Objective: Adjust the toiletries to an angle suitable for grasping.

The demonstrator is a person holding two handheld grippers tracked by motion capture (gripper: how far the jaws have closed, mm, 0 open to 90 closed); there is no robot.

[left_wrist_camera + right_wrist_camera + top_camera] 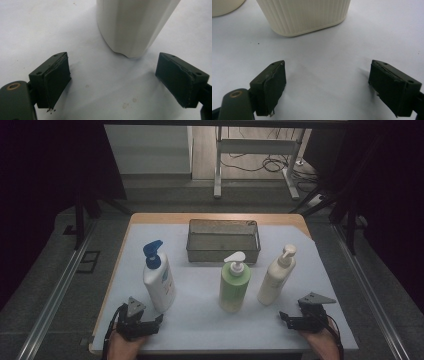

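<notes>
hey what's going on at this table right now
A person holds the left gripper and the right gripper open and empty near the table's front edge. Three pump bottles stand upright: the blue-pump bottle, the green bottle and the cream bottle. A metal tray sits behind them.

Table cover (200,320): white, faint small stains in left gripper view. Table edge (215,218): tan wood tone.
Left bottle (159,282): white body, blue pump head.
Middle bottle (233,287): pale green body, white pump.
Right bottle (275,279): cream body, cream pump; fine vertical ribbing on its base in right gripper view.
Tray (223,251): dull grey metal.
Left gripper (145,326): black, grey three-cornered plate on top.
Right gripper (295,320): black, grey plate; brass-coloured rivet in right gripper view.
Floor (60,285): grey.
</notes>
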